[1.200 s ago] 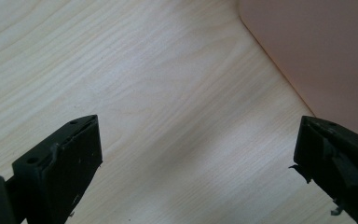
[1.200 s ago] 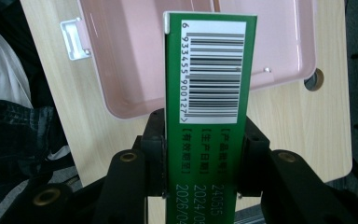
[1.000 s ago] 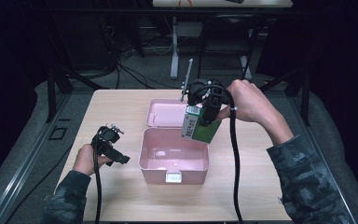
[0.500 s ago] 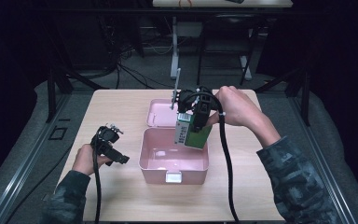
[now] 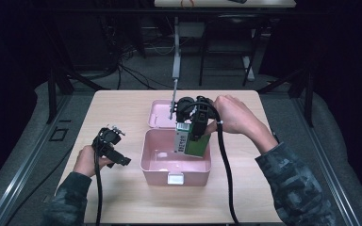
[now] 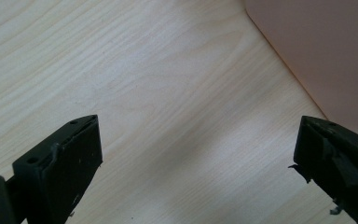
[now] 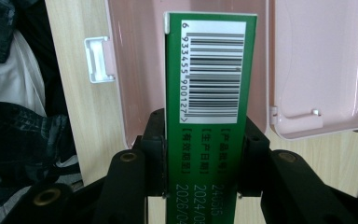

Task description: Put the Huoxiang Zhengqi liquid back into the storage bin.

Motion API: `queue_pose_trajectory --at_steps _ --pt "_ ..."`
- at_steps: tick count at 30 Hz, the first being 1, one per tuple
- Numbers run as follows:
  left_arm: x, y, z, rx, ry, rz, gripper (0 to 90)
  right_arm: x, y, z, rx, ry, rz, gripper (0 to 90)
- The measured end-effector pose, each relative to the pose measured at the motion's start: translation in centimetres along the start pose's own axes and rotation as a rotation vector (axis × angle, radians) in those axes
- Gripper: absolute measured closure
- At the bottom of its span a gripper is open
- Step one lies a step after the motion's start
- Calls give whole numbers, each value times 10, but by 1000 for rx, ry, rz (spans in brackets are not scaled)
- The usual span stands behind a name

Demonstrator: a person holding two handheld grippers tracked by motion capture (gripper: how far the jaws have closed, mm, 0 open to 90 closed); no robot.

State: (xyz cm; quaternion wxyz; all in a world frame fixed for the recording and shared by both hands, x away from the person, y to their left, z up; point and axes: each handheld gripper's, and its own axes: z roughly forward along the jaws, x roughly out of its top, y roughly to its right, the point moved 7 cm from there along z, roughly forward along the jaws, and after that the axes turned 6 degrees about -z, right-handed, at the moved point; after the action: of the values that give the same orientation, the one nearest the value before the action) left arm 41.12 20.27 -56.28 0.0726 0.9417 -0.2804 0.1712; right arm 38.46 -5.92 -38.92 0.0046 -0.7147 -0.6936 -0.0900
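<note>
Right hand-held gripper [image 7: 205, 186] clamped on green carton [image 7: 207, 93] above pink box [image 5: 176, 157]; left hand-held gripper [image 6: 196, 158] wide open, empty

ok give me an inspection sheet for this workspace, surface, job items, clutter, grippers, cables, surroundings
surface: light wooden table, bare around the work.
job's things: green carton with a barcode, held upright over the open pink box; the box's lid lies open behind it.
clutter: nothing seen.
grippers: right gripper shut on the green carton; left gripper open, nothing between its jaws, low over the table left of the box.
cables: black cable trails from the right gripper across the table; another from the left.
surroundings: dark room, grey floor, a second table behind, loose floor wiring.
</note>
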Motion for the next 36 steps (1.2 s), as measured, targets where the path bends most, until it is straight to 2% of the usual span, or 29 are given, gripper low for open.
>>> queue_pose_trajectory --at_steps 15,36 --pt "0 0 1 0 -4 2 10 -1 -4 22 30 -1 -13 630" --pt "-1 0 2 0 -8 5 10 1 -6 33 35 -9 -23 630"
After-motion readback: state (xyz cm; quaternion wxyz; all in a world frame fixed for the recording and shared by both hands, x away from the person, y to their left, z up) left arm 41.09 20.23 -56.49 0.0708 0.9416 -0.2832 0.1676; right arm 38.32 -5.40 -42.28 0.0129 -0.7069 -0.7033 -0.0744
